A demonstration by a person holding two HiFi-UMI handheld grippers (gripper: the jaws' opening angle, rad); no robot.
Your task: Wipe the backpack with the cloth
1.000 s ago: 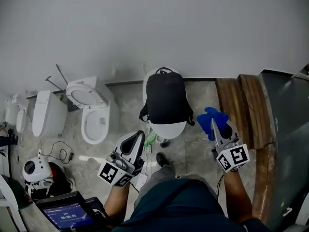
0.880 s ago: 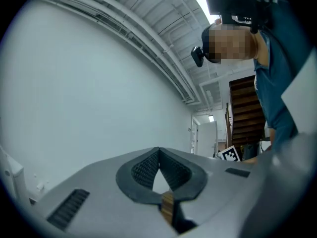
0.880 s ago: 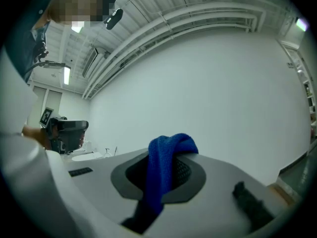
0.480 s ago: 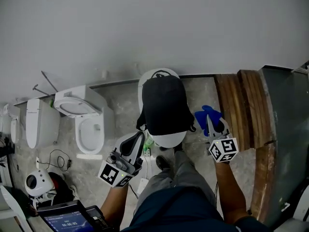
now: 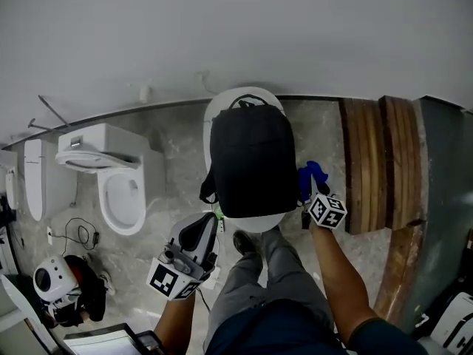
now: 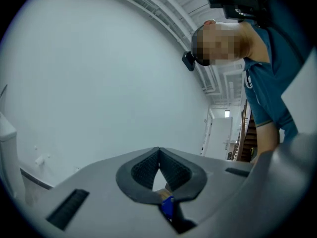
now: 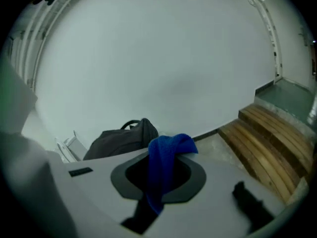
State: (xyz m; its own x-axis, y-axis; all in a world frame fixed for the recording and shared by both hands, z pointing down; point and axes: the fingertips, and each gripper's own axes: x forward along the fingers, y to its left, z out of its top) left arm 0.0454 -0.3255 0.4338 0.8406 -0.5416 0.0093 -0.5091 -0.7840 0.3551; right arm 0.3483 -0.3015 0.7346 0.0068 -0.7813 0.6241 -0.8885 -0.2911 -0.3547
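Note:
A black backpack (image 5: 253,165) lies on a closed white toilet (image 5: 258,221) against the wall, its top handle toward the wall; it also shows in the right gripper view as the backpack (image 7: 121,138). My right gripper (image 5: 312,186) is shut on a blue cloth (image 5: 310,176), just off the backpack's right side. In its own view the blue cloth (image 7: 166,162) hangs out between the jaws. My left gripper (image 5: 205,224) hovers at the backpack's lower left corner, shut with nothing in it. Its view shows the jaws touching, pointing up at a wall.
An open white toilet (image 5: 122,198) stands to the left, another fixture (image 5: 33,180) further left. Wooden steps (image 5: 377,161) lie to the right. A small white device (image 5: 48,279) and cables sit on the floor at lower left. My legs and shoe (image 5: 247,244) are below the backpack.
I have stepped closer to the backpack. The right gripper with the cloth has moved in toward the backpack's right side; the left gripper stays low at its left.

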